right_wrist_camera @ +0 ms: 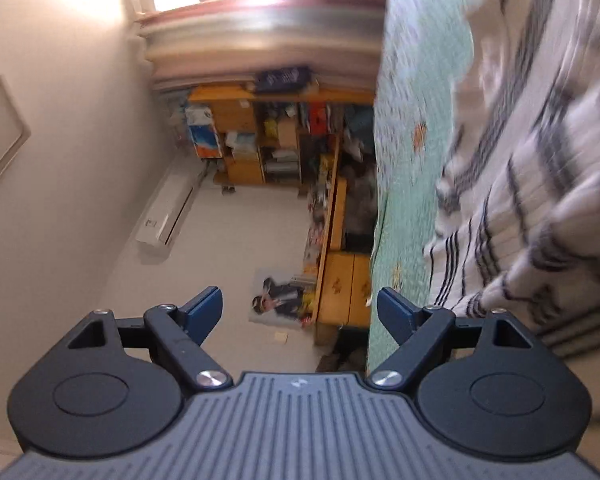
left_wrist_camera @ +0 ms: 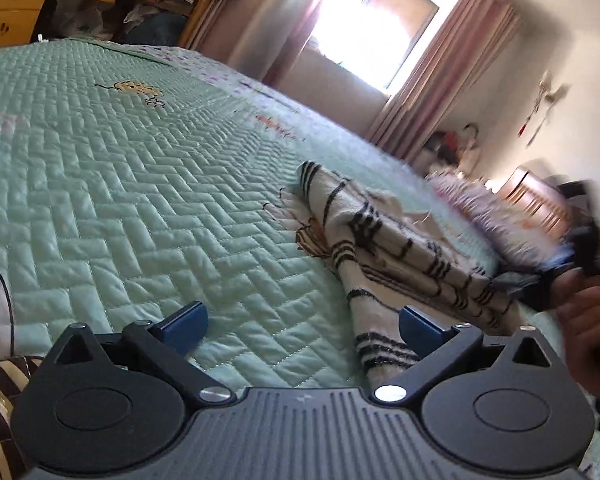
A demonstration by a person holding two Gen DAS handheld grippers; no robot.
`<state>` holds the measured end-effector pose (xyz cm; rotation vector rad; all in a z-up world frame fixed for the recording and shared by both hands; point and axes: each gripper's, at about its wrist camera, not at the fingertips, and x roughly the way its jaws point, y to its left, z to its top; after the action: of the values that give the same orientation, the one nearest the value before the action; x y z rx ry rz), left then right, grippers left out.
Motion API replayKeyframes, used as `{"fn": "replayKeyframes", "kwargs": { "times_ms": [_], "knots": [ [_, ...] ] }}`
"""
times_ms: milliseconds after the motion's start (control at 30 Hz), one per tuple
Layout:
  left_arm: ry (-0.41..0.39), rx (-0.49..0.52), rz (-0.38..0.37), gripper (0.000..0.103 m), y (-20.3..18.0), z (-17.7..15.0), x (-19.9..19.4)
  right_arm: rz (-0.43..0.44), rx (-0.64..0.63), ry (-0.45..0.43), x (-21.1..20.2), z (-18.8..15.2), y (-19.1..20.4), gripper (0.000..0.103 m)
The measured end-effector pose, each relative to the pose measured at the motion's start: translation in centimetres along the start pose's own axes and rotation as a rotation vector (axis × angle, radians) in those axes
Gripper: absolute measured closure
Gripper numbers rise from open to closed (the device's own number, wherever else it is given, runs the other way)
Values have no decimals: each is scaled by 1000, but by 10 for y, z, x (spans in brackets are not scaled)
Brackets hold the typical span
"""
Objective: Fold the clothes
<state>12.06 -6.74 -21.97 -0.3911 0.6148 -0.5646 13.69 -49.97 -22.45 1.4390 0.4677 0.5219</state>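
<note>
Mint-green quilted bedspread [left_wrist_camera: 132, 184]: herringbone stitching, padded, covers the bed. It gives you broad bare room to the left of the garment and beyond it; the far edge drops off toward the wooden shelving, so keep the work inboard.

Cream woven garment with black stripes [left_wrist_camera: 384, 240]: lies rumpled on the bedspread, right of centre in the left wrist view, in ridges with one rounded end pointing away. Whether this is a partly made fold or a loose heap, you cannot settle from here. Judged soft, light and limp; it will sag and drag, not hold shape. Take it at a corner or hem edge, one layer only, as the bunched ridges would pinch up several.

Pink patterned pillow [left_wrist_camera: 496, 212]: beyond the garment, blurred; it limits room on that side.

Left gripper [left_wrist_camera: 302, 330]: low over the bedspread, jaws wide apart, nothing held, its right finger just beside a striped edge.

Right gripper [right_wrist_camera: 300, 312]: turned sideways, jaws wide apart, empty, the striped cloth close on its right, heavily blurred.
</note>
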Motion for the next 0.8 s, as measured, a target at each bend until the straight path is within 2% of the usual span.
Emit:
{"fn": "replayKeyframes", "kwargs": {
  "times_ms": [33,67,100,133,167,233,267,300,400,500,533,567,600,700,767,800],
  "knots": [
    [-1,-9,-9,1,1,1,2,-131,-13,66,16,-1,-10,20],
    [-1,-17,-16,1,2,0,4,-200,-24,95,13,-7,-15,37],
    [0,-21,-21,1,2,1,6,-262,-34,120,8,-14,-20,61],
    [3,-17,-21,1,1,1,9,-324,-45,145,4,-22,-24,59],
    [9,-8,-18,1,0,2,13,-316,-29,129,-10,-29,-21,55],
    [18,11,-8,1,-3,1,16,-279,-51,58,-24,-42,2,23],
    [21,20,-4,1,-4,1,17,-260,-65,22,-30,-48,14,19],
    [22,24,-2,1,-5,1,16,-231,-89,25,-18,-47,27,18],
    [17,10,-13,1,-3,0,12,-135,-148,61,42,-38,54,16],
    [13,-4,-23,1,0,0,10,-198,-137,50,103,-28,35,16],
    [12,-5,-24,1,0,0,10,-253,-93,51,115,-31,18,16],
    [12,-7,-25,1,0,0,10,-312,-45,52,126,-35,0,24],
    [12,-9,-27,1,1,0,10,-310,-36,32,115,-34,-1,39],
    [17,-6,-25,1,0,1,10,-281,-24,-35,73,-28,0,30],
    [20,-1,-22,1,-1,2,11,-261,-16,-80,45,-24,1,29],
    [21,0,-21,1,-1,2,11,-251,-13,-102,31,-23,2,24]
  ]
}}
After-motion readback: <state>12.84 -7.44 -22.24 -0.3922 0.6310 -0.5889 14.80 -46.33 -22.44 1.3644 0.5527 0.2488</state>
